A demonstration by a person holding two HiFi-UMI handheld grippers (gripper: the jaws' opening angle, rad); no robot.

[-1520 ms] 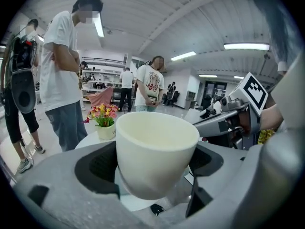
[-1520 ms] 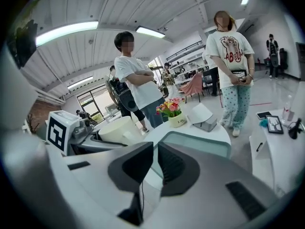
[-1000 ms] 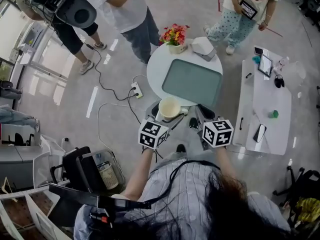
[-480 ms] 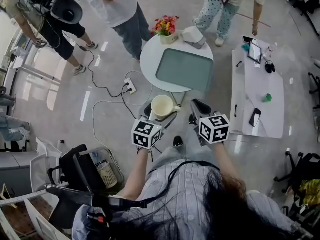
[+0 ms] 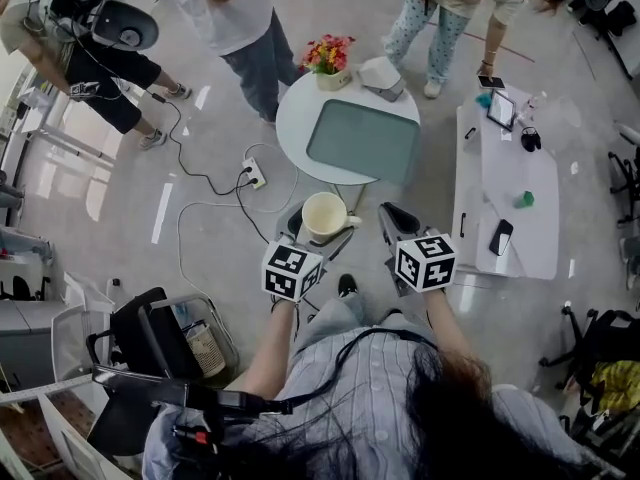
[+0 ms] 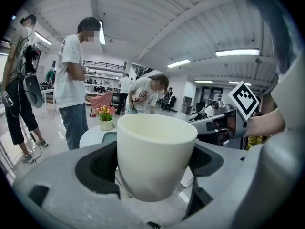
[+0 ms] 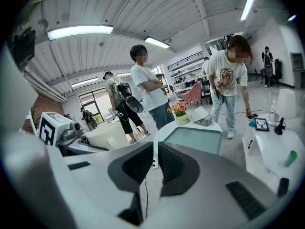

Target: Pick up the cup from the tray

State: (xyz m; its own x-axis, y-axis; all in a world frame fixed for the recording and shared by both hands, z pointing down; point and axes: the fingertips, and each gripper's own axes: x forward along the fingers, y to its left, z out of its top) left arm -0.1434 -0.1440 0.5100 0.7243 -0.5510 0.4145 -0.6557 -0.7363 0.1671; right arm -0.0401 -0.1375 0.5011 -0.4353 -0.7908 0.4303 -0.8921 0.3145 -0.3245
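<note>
— Where's the cup point(image 5: 324, 215)?

— Off the round worktop point(image 5: 291, 118) and its grey-green tray point(image 5: 362, 142), over open floor point(image 5: 130, 198) just short of the worktop's edge. Plain cream, upright, clamped in the jaws of my left gripper point(image 6: 155, 161). The jaws of my right gripper point(image 7: 156, 168) are pressed together, holding nothing.

Grey pinstriped shirt point(image 5: 365, 388), long dark hair point(image 5: 470, 408), black cable point(image 5: 352, 340) over it; grey left gripper point(image 5: 325, 223) and right gripper point(image 5: 393, 218), black-and-white marker cube point(image 5: 292, 271) on each, dark ribbed jaws.
</note>
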